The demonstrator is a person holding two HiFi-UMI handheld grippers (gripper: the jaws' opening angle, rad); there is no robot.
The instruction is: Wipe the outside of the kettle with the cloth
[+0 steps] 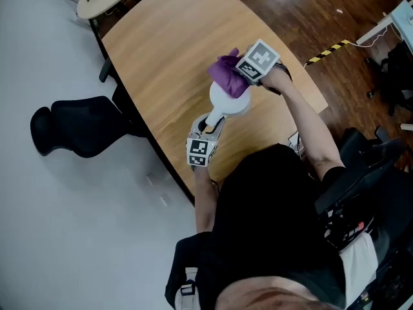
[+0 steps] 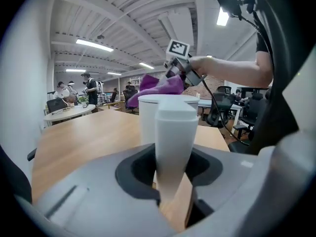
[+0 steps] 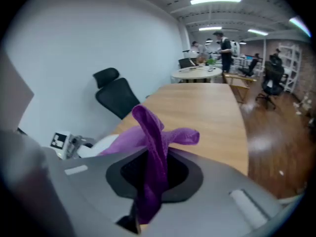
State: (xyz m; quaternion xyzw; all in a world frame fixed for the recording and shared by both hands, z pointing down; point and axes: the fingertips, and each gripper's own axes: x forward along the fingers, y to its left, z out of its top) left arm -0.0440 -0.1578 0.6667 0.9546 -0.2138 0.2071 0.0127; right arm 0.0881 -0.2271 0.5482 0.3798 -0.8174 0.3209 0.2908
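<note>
Kettle (image 1: 230, 101) braced on the table (image 1: 171, 50) as a purple cloth (image 1: 226, 76) meets its upper rim.
I have the left gripper (image 1: 207, 127) clamped on the white handle (image 2: 174, 147) at six o'clock, likely to steady the kettle against the wipe. The right gripper (image 1: 240, 75), pinching the cloth, presses in from twelve o'clock. I can read no brand or lettering, only square patterns on the marker cubes (image 1: 259, 58).
</note>
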